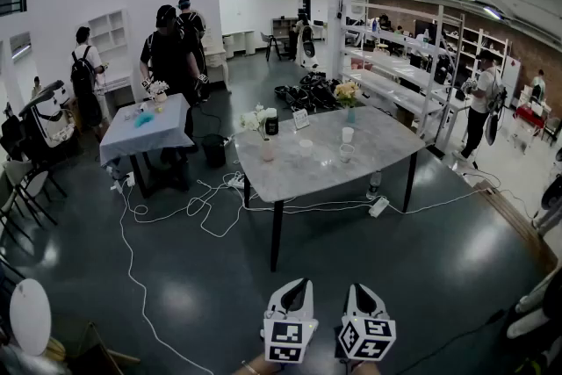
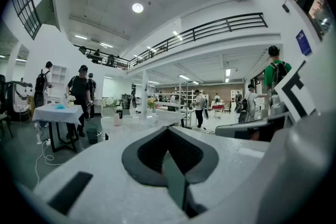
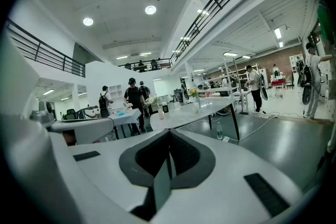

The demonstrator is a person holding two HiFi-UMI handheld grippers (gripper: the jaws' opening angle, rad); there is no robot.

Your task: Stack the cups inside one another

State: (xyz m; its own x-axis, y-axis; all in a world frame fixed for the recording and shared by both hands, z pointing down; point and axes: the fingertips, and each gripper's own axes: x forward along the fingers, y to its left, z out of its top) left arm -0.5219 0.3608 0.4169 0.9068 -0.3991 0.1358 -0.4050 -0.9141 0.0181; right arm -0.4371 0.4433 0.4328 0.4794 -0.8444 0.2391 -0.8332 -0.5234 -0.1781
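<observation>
Left gripper [image 1: 299, 284], right gripper [image 1: 359, 288] both closed, empty; cups [image 1: 348, 134] on marble table [image 1: 391, 136] far ahead, neither nearer.

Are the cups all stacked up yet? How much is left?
Nothing is stacked yet. The cups stand apart on the marble table. Nothing is in hand: the left gripper and the right gripper are both shut and empty, well back from the table across the floor. Probably still to do: walk over, pick up a cup and nest them one by one.
</observation>
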